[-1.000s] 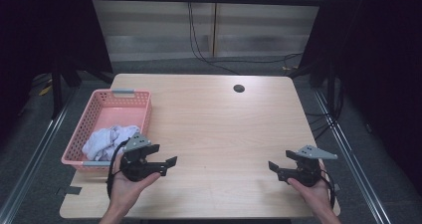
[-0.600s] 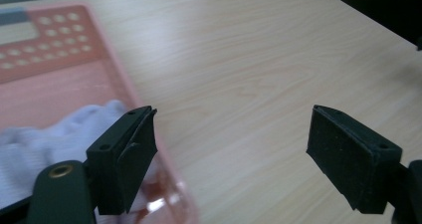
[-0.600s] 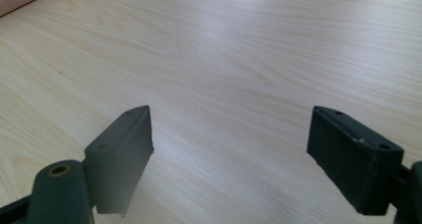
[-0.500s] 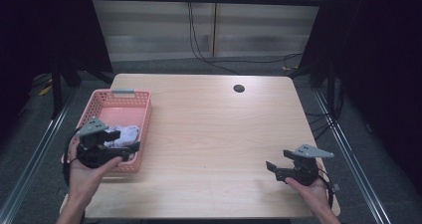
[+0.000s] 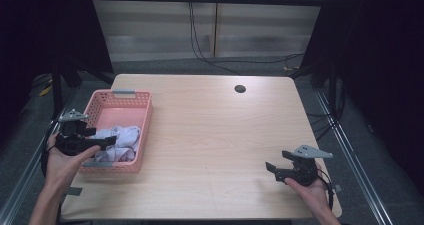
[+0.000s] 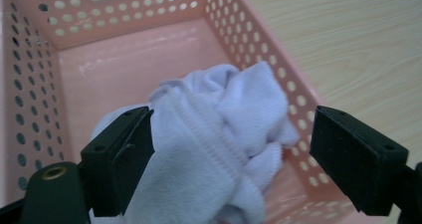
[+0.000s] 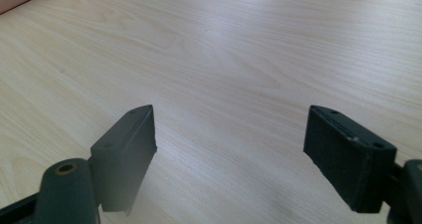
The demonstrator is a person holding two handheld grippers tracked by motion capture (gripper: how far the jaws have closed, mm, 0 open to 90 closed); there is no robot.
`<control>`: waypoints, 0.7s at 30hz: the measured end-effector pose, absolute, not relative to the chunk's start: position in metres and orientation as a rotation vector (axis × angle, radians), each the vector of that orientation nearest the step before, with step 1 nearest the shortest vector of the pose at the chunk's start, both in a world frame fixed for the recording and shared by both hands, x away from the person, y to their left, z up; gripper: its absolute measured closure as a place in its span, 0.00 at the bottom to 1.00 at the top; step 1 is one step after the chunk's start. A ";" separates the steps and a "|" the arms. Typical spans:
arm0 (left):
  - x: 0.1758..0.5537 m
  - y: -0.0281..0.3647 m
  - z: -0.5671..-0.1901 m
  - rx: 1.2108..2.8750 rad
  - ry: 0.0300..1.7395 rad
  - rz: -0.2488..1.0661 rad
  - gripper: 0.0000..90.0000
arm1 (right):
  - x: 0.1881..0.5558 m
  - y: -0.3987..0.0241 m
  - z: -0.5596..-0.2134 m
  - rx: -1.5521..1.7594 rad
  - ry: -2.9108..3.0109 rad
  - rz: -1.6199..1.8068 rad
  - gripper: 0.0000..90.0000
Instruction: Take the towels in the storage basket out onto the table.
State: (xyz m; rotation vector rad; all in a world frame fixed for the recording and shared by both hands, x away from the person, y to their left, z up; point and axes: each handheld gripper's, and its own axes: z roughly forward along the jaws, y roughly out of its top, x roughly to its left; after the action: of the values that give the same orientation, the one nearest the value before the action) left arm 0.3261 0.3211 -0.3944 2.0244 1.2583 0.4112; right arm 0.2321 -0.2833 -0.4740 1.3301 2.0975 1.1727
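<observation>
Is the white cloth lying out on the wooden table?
No, the white cloth lies inside the pink basket, whose perforated walls surround it.

My left gripper [image 5: 102,144] hovers at the near end of the pink basket [image 5: 141,96], held level in my left hand [image 5: 62,161], my forearm reaching up from the near table edge. Its jaws have just been opening and now stand wide, pressing on nothing. My right gripper [image 5: 270,168] sits far to the right of the basket, jaws wide, gripped by my right hand [image 5: 310,189].
</observation>
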 end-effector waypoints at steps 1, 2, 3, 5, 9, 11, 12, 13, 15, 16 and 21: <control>0.326 0.321 -0.394 2.024 1.258 0.411 0.18 | 0.232 -0.283 -0.474 1.330 2.098 1.173 0.23; 0.329 0.323 -0.398 2.052 1.243 0.406 0.18 | 0.232 -0.283 -0.474 1.334 2.099 1.170 0.23; 0.335 0.325 -0.404 2.048 1.269 0.374 0.18 | 0.233 -0.282 -0.475 1.340 2.102 1.157 0.24; 0.338 0.325 -0.407 2.047 1.283 0.370 0.18 | 0.233 -0.281 -0.475 1.346 2.102 1.154 0.24; 0.349 0.323 -0.415 2.122 1.305 0.316 0.18 | 0.233 -0.282 -0.475 1.341 2.102 1.156 0.24; 0.354 0.320 -0.419 2.163 1.317 0.319 0.17 | 0.233 -0.282 -0.475 1.343 2.101 1.160 0.24; 0.356 0.319 -0.420 2.168 1.332 0.321 0.18 | 0.233 -0.282 -0.475 1.342 2.102 1.158 0.24; 0.359 0.318 -0.423 2.164 1.333 0.309 0.17 | 0.233 -0.282 -0.475 1.340 2.107 1.163 0.24; 0.362 0.313 -0.427 2.194 1.338 0.318 0.15 | 0.233 -0.281 -0.475 1.342 2.111 1.158 0.26; 0.364 0.311 -0.428 2.216 1.334 0.311 0.14 | 0.234 -0.281 -0.476 1.344 2.119 1.152 0.26; 0.373 0.309 -0.431 2.286 1.323 0.238 0.02 | 0.235 -0.280 -0.477 1.341 2.130 1.156 0.26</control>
State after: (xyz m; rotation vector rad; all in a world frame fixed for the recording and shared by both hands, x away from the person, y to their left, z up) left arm 0.3730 0.3090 -0.4312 2.2864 1.3234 0.2377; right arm 0.2348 -0.2804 -0.4766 1.3410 2.1296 1.1560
